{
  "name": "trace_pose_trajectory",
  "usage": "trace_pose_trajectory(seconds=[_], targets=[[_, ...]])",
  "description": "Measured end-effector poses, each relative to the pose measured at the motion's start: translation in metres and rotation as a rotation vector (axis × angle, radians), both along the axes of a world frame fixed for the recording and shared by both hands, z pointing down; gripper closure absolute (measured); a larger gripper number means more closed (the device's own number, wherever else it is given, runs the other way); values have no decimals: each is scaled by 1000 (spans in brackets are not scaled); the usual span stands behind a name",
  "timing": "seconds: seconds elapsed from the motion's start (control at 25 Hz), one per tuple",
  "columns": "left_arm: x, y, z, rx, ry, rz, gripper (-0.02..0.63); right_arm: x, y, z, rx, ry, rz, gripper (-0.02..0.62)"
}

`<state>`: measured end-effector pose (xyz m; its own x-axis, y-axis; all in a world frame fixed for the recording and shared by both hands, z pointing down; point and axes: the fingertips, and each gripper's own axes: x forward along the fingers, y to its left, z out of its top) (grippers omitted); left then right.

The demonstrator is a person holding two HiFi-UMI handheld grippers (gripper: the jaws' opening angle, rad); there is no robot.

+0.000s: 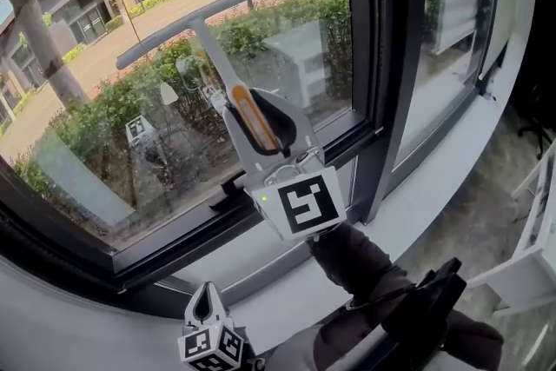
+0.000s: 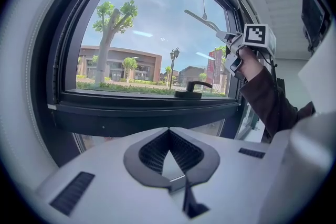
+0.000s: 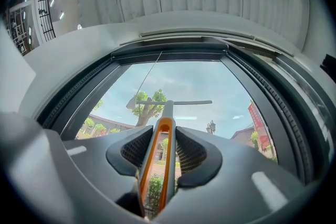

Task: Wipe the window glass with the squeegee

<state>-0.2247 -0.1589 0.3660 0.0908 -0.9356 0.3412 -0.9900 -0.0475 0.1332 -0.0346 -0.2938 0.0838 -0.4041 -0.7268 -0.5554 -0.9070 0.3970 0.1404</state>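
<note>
The squeegee has a long grey blade [image 1: 193, 22] lying against the window glass [image 1: 104, 109], high on the pane. Its grey stem runs down to an orange-lined handle [image 1: 254, 119]. My right gripper [image 1: 265, 130] is shut on that handle, raised in front of the glass. In the right gripper view the handle [image 3: 161, 165] sits between the jaws and the blade [image 3: 176, 104] crosses the sky beyond. My left gripper [image 1: 207, 305] hangs low near the sill, shut on nothing. From the left gripper view [image 2: 169, 132] the squeegee [image 2: 202, 17] shows up at the right.
A black window frame [image 1: 382, 56] separates this pane from a second one [image 1: 452, 30] on the right. A black window handle [image 2: 191, 89] sits on the lower frame. The white sill [image 1: 434, 178] runs below. White furniture [image 1: 539, 248] stands at the right. A dark sleeve [image 1: 365, 265] holds the right gripper.
</note>
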Motion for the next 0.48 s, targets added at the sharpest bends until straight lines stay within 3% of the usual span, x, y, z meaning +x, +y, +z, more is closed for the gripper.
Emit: trace_pose_trajectory(seconds=[0.48], targets=[[19,-3,4,0,-6,46,606,8,-2,-1,-22,-22,-34,465]])
